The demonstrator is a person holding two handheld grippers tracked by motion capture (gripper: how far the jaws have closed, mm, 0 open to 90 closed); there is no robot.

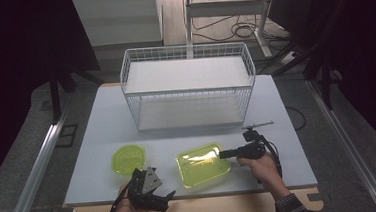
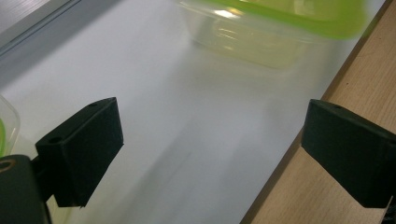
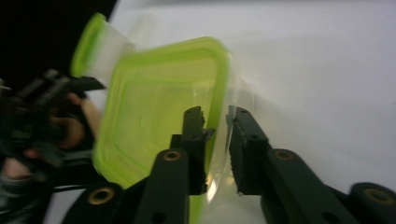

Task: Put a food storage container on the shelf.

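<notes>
- Square container (image 1: 203, 165) with a yellow-green rim sits on the near part of the counter (image 1: 102, 122), a little right of the middle, close to the front edge.
- Right tongs (image 1: 223, 154) reach the container's right rim from the side in the high view; the right gripper view shows the clear wall and green rim (image 3: 219, 93) pinched between the two black jaws, so these tongs are clenched on the container. No earlier picture is at hand to say more of the jaws.
- That same close view shows the container tipped across the picture, which the high view does not make plain; there it looks to lie flat on the counter.
- Round container (image 1: 128, 159), also yellow-green, stands to the left of the square one, apart from it. In the right gripper view it shows behind the square container's far corner (image 3: 100, 44).
- Left tongs (image 1: 163, 198) hang at the front edge of the counter, near the round container but not touching it. The left gripper view shows the jaws spread wide, released, with bare counter between them, and the square container (image 2: 275, 28) blurred ahead.
- That view also shows the wooden edge strip (image 2: 355, 84) beside the white top, and a sliver of the round container (image 2: 7, 126) at the left border.
- Wire shelf rack (image 1: 188, 86) stands at the back of the counter, well apart from both containers, seen from the high view.
</notes>
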